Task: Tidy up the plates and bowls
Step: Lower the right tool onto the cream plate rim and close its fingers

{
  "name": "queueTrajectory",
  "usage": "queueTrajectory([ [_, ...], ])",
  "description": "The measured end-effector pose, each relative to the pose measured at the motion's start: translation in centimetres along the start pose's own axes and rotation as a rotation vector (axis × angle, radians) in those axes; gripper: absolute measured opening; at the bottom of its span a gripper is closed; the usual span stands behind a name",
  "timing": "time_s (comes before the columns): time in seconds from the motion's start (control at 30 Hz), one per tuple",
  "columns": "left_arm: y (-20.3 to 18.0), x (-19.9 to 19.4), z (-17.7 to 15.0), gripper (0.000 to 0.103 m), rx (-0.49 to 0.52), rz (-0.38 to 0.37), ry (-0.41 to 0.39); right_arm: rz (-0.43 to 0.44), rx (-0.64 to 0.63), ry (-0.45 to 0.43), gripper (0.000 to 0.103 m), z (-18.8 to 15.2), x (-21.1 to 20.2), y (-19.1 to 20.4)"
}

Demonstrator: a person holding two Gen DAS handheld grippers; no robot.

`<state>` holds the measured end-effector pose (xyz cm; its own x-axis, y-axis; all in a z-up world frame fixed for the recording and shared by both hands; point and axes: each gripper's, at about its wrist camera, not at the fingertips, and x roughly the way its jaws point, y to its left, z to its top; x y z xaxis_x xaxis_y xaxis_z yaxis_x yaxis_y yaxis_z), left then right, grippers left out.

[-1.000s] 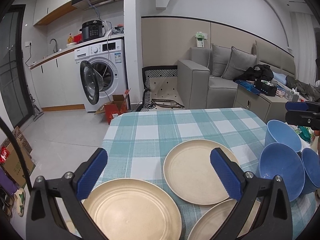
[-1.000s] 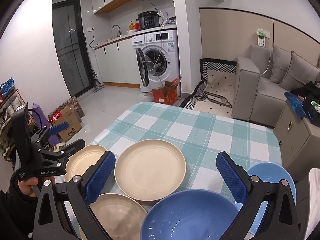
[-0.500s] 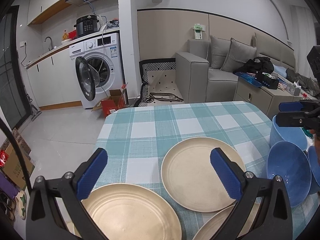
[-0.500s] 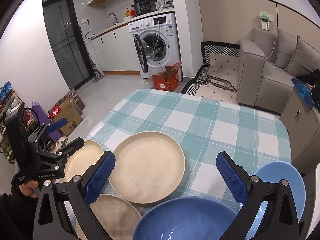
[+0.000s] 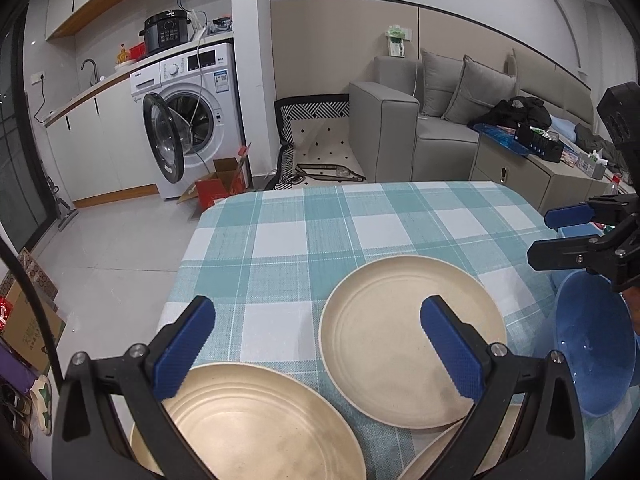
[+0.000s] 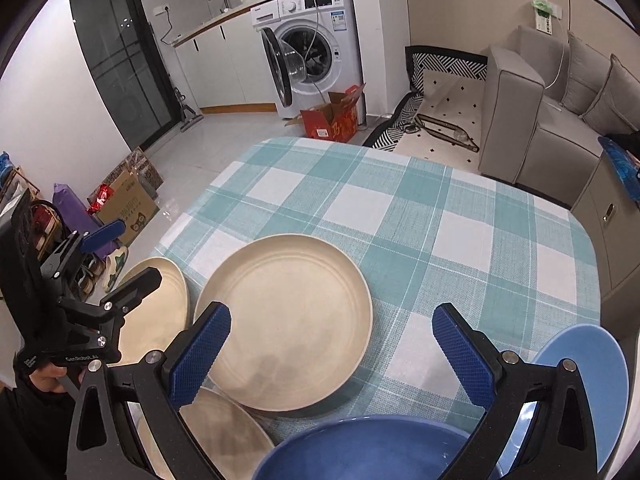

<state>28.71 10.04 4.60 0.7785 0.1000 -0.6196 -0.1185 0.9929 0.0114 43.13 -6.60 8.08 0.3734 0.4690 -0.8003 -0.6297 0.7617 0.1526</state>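
Observation:
Three beige plates lie on the checked tablecloth point(image 5: 340, 232): a middle plate point(image 5: 400, 340) point(image 6: 288, 320), a near-left plate point(image 5: 248, 424) point(image 6: 160, 312) and a near plate point(image 6: 216, 436) partly under the middle one. Blue bowls sit at the right: a near bowl point(image 5: 592, 344) point(image 6: 360, 452) and a further bowl point(image 6: 580, 384). My left gripper point(image 5: 316, 344) is open and empty above the near-left and middle plates. My right gripper point(image 6: 328, 348) is open and empty above the near bowl and middle plate.
The table's left edge drops to a tiled floor with cardboard boxes point(image 6: 128, 204). A washing machine point(image 5: 192, 120) with its door open and a red box point(image 6: 332, 120) stand beyond the table. A grey sofa point(image 5: 432, 120) and a low cabinet point(image 5: 536, 176) stand at the right.
Both grippers have pulled up and back a little, so the table looks further off. The plates and bowls have not moved. Both jaws stay open.

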Motion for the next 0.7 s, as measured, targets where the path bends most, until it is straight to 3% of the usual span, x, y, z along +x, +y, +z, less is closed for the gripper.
queueTrajectory([
  [0.7, -0.7, 4.6, -0.7, 0.103, 0.035, -0.033, 0.152, -0.004, 0.033, 0.235, 0.103, 0.2, 6.8, -1.0],
])
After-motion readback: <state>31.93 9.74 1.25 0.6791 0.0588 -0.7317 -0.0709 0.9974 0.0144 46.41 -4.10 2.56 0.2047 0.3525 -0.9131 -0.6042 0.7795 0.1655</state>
